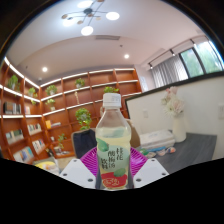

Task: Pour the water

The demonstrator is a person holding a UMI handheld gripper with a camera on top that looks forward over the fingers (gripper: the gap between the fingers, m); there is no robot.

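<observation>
bottle [113, 140] at bottom centre is clear glossy plastic, white plastic cap, shiny printed label; pads [91, 158] beside it look matt magenta rubbery, shelves [60, 105] at left are warm smooth wood

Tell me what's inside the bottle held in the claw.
The bottle holds pale yellowish liquid up to its neck, under a white cap. Its label covers the lower part, hiding the contents there.

Bottle [113, 140] upright, white cap, seemingly pale liquid inside.
</observation>
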